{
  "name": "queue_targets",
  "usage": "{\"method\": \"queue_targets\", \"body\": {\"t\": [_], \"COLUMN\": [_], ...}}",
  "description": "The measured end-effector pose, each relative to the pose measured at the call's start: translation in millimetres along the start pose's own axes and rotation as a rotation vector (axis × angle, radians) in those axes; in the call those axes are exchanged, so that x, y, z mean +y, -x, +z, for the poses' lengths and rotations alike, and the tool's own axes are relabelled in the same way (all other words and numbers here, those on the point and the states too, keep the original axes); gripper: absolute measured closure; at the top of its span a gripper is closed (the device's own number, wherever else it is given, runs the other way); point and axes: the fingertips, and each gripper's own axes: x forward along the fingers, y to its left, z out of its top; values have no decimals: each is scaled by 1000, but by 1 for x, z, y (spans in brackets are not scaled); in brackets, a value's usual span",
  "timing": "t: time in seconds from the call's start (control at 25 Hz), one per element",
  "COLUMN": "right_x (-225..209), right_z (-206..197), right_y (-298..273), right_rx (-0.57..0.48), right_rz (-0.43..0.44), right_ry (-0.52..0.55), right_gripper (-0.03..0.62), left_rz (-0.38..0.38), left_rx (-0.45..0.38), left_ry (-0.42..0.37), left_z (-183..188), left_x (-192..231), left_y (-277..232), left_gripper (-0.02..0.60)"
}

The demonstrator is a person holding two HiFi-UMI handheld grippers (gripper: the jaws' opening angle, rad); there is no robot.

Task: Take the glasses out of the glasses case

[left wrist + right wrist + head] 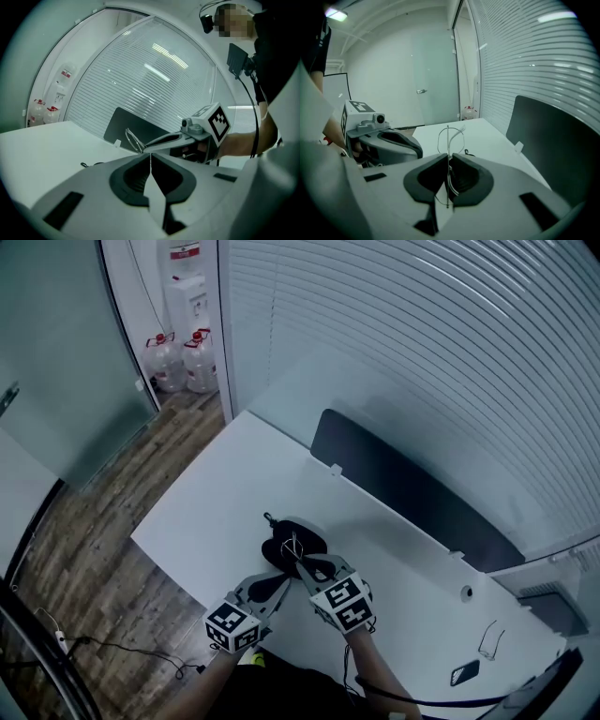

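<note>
Black case (277, 551) below glasses (448, 140) pinched in R gripper (449, 160) jaws; L gripper (150, 158) jaws together.

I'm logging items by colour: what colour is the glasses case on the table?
Black; the glasses case shows best in the head view, against the white table.

- thin silver wire glasses (448, 140)
- black glasses case (279, 554), plain white table (206, 521)
- grey left gripper (278, 583) and grey right gripper (302, 566), both with black-and-white square markers
- charcoal panel (403, 488) along the table's far edge
- brown wood-grain floor (103, 521)
</note>
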Motion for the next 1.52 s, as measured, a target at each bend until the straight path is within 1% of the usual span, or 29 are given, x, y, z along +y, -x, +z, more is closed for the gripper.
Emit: {"method": "queue_targets", "body": {"t": [0.16,0.28,0.4,0.64,0.76,0.88,1.0,1.2,1.44,1.52], "right_x": [10,18,25,45,56,67,76,91,119,132], "right_z": [10,17,21,17,15,16,15,9,4,2], "right_y": [14,26,37,58,67,77,89,106,127,134], "right_rx": [-64,-132,-196,-246,-277,-336,-393,-468,-530,-548], "right_rz": [-15,-20,-42,-70,-70,-71,-71,-58,-42,-47], "right_ry": [-15,-50,-63,-86,-113,-128,-136,-186,-181,-165], "right_gripper": [555,555,554,554,554,554,554,554,554,554], "left_rz": [-10,-15,-20,-24,-22,-16,-10,-13,11,13], "left_rx": [-12,-21,-36,-56,-74,-92,-114,-141,-196,-222], "left_ry": [-16,-22,-28,-47,-48,-32,5,62,17,27], "left_z": [7,10,14,16,18,15,9,-1,5,4], "left_x": [-10,-18,-28,-47,-52,-60,-70,-89,-114,-125], "left_y": [8,15,23,42,51,61,69,83,108,119], "left_gripper": [571,571,571,571,571,571,572,571,571,571]}}
